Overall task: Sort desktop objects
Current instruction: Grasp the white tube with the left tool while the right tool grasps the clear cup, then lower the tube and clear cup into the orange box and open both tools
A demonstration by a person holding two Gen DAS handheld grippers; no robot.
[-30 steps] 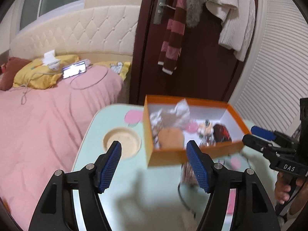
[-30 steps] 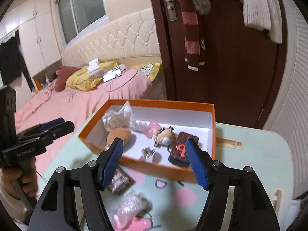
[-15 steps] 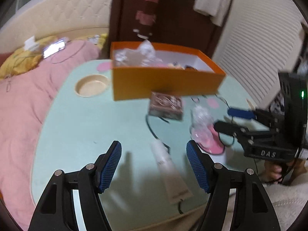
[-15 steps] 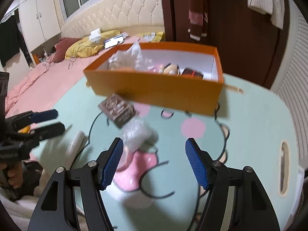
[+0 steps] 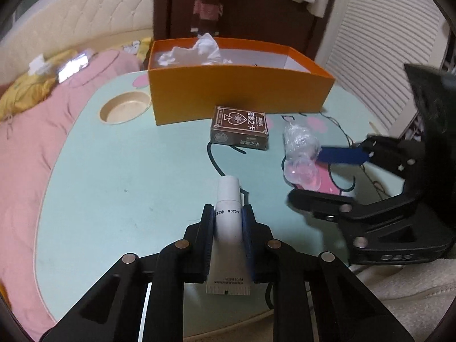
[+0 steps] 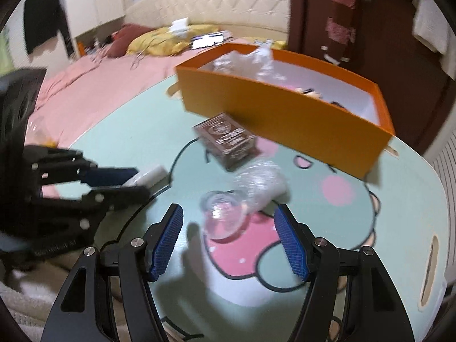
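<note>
My left gripper (image 5: 227, 219) is shut on a white cream tube (image 5: 228, 213) lying on the pale green table (image 5: 128, 176); it also shows in the right wrist view (image 6: 119, 183) with the tube (image 6: 149, 175). My right gripper (image 6: 229, 238) is open, its jaws either side of a clear plastic cup in crinkled wrap (image 6: 228, 213); the cup shows in the left wrist view (image 5: 300, 154). A brown card box (image 5: 240, 128) lies in front of the orange box (image 5: 236, 91), which holds several small items.
A round cup recess (image 5: 125, 109) is sunk in the table's far left. A pink bed (image 5: 42, 108) lies to the left beyond the table edge. A dark door (image 5: 242, 5) with hanging clothes stands behind the orange box.
Both grippers dropped down to the table. My left gripper closed on the white tube. My right gripper moved in around the wrapped plastic cup, still open.
</note>
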